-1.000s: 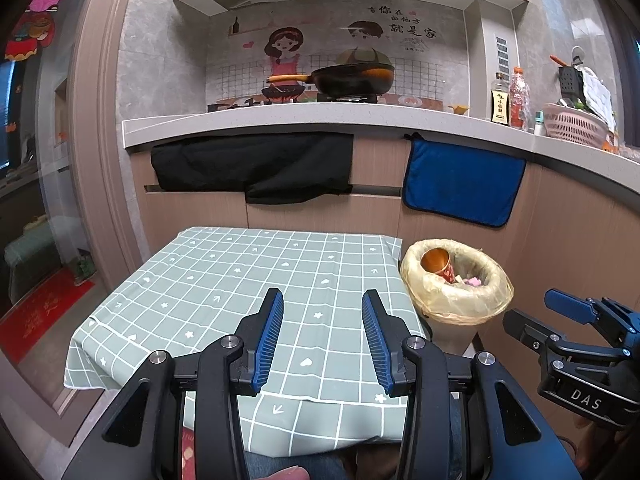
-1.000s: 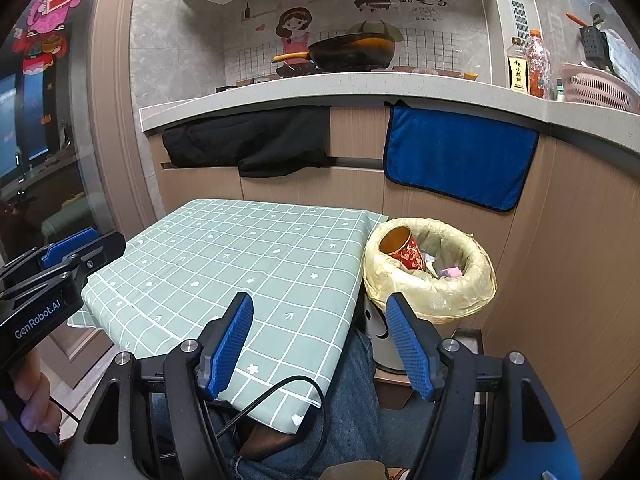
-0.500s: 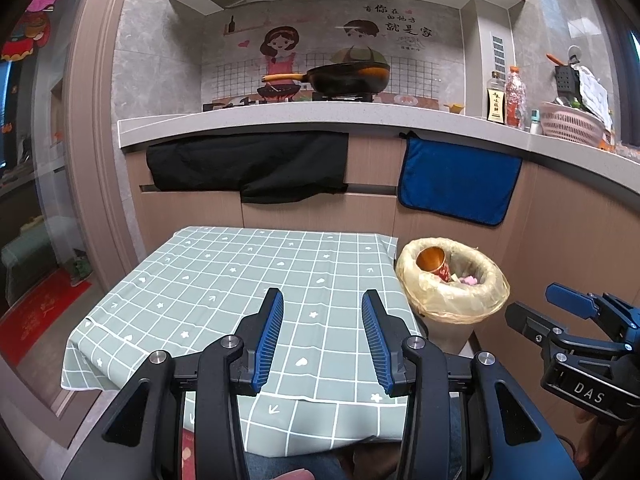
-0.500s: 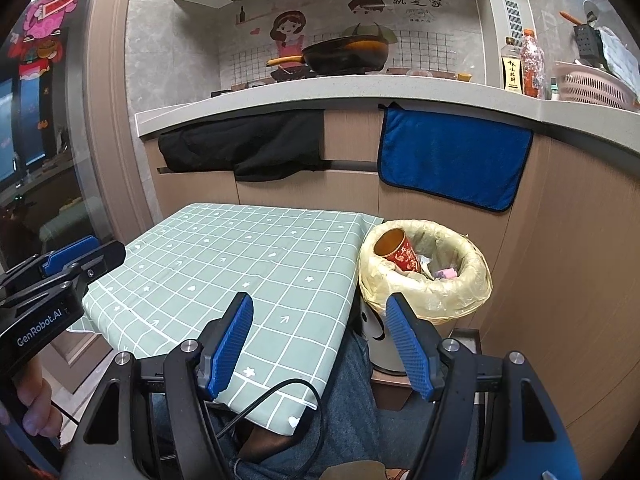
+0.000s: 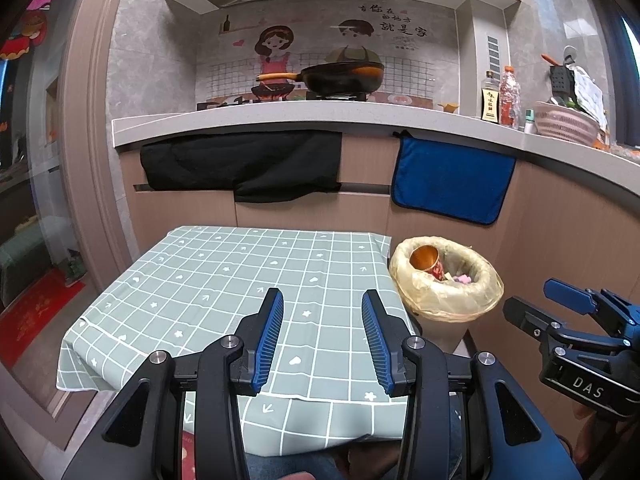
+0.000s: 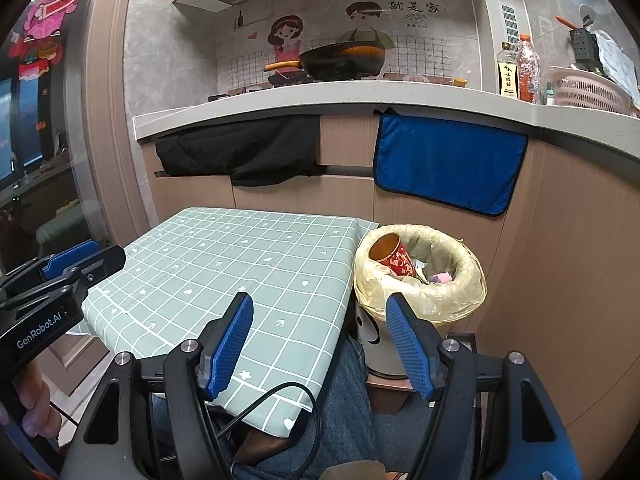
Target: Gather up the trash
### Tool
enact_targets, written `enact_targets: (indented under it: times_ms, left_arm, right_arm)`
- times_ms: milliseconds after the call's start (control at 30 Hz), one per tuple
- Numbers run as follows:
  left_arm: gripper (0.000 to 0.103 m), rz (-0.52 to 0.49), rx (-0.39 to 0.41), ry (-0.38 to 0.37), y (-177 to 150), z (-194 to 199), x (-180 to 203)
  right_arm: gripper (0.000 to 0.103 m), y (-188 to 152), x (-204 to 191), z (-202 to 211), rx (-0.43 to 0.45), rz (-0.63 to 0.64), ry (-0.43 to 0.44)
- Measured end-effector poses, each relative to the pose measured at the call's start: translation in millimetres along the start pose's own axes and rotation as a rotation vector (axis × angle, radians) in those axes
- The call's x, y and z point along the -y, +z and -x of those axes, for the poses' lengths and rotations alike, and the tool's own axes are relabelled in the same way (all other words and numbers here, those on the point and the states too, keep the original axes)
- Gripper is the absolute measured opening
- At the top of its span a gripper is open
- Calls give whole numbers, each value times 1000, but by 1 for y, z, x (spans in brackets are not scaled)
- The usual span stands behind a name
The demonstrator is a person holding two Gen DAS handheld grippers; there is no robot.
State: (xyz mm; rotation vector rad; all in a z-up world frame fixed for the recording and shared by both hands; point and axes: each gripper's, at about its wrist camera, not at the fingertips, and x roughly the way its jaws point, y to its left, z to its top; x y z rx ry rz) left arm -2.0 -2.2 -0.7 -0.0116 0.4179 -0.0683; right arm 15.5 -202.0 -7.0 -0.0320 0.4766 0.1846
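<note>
Nearest of all sat the person's lap in denim [image 6: 348, 400], with a black cable [image 6: 276, 396] looping across it under the table edge. Above it the left gripper [image 5: 322, 336] hung over the near part of the table [image 5: 224, 280], its blue pads spread apart with nothing between them. The right gripper [image 6: 320, 342] was held level with it to the right, its pads spread wider still and likewise empty, one framing the table's near right corner and the other the bin. The green checked cloth on the table lay bare. Just beside the table's right edge stood the bin [image 6: 460, 296], lined with a yellowish bag, and the trash was inside it: a red cup [image 6: 394, 256] leaning against the left of the rim with its mouth turned up, and some small pink and pale scraps [image 6: 440, 278] lower in the bag. Farther off ran the wooden cabinet front, with a black cloth [image 5: 244, 164] draped on the left and a blue towel [image 5: 452, 178] hanging on the right, above the bin. On the counter at the far end a dark pan [image 5: 344, 76] sat on the stove, with bottles [image 5: 500, 100] and a pink basket [image 5: 568, 124] away to the right.
</note>
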Motion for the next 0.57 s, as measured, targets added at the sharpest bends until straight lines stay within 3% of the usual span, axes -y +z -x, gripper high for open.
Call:
enact_targets:
  times_ms: [567]
  left_arm:
    - [42,5,-12,-27,2,-6,-1]
  right_arm:
    - [67,-1,3,1,-1,-3,-4]
